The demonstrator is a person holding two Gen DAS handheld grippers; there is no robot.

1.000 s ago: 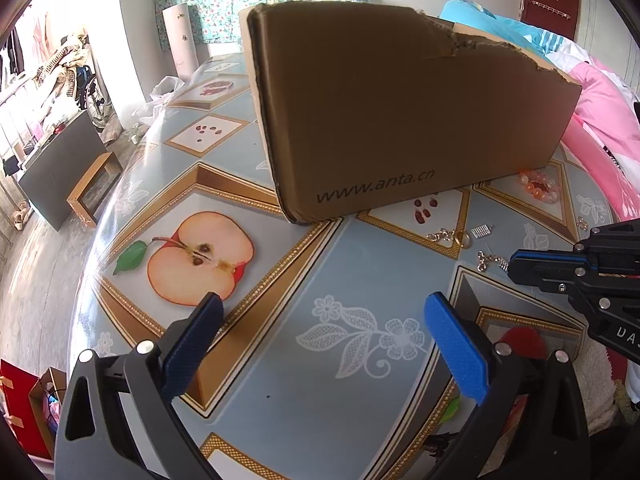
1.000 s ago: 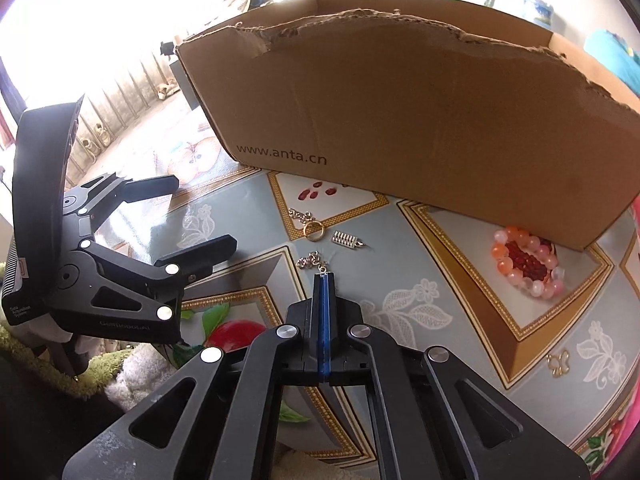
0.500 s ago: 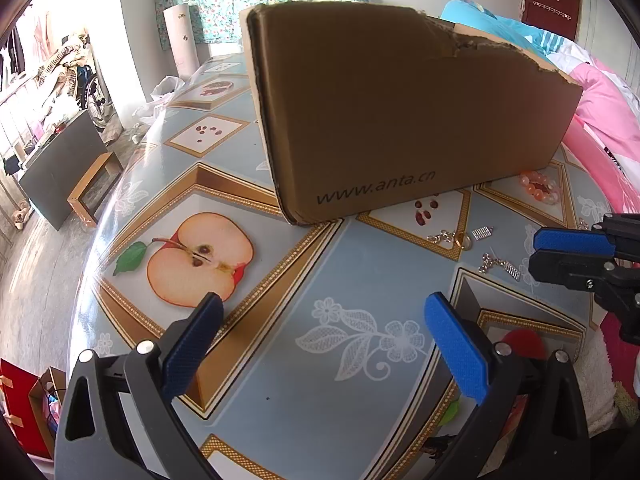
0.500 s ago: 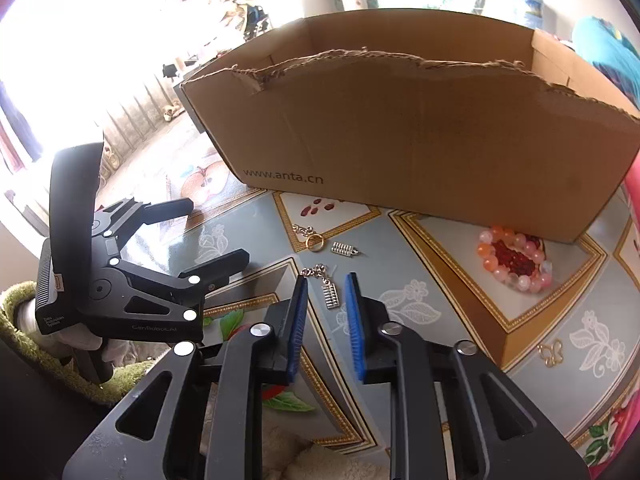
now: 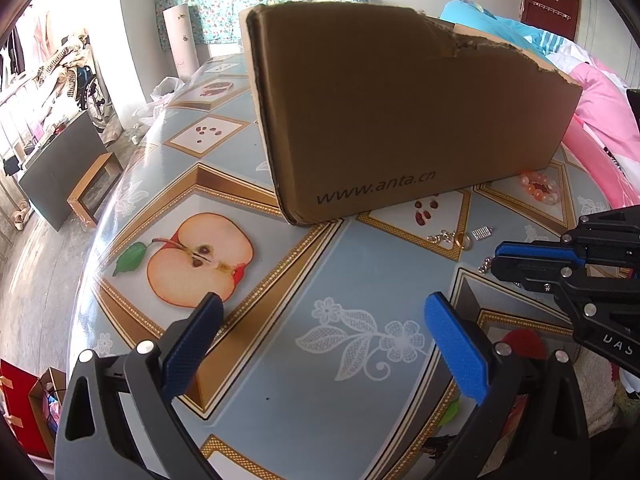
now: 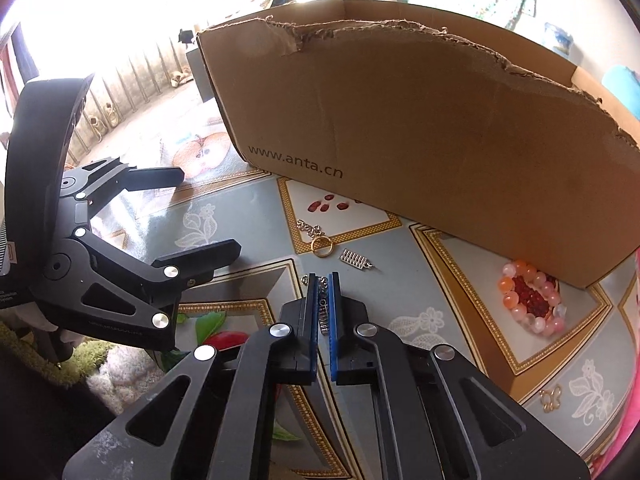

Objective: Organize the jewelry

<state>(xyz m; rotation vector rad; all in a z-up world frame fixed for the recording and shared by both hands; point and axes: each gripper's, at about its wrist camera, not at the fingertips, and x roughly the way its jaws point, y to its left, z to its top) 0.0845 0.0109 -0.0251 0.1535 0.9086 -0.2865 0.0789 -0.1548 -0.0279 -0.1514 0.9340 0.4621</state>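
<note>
My right gripper (image 6: 323,280) is down on the patterned table (image 6: 248,216), and its jaws are closing, the blue pads pressing on a small silver chain charm (image 6: 322,308) between them. From the left wrist view the same right gripper (image 5: 500,254) reaches in at the right. Just beyond it lie a gold ring on a chain (image 6: 321,247) and a silver spring charm (image 6: 356,259). A pink and orange bead bracelet (image 6: 530,300) rests by the cardboard box (image 6: 420,140). My left gripper (image 5: 322,308) hangs open over bare table, holding nothing.
The torn-edged box (image 5: 400,120) stands across the middle of the table, close behind the jewelry. A small gold butterfly charm (image 6: 551,398) lies at the near right. Pink and blue bedding (image 5: 600,120) borders the right side. The table's left edge (image 5: 86,264) drops to the floor.
The right gripper opened, came over the silver chain charm and closed around it. The left gripper has not moved.
</note>
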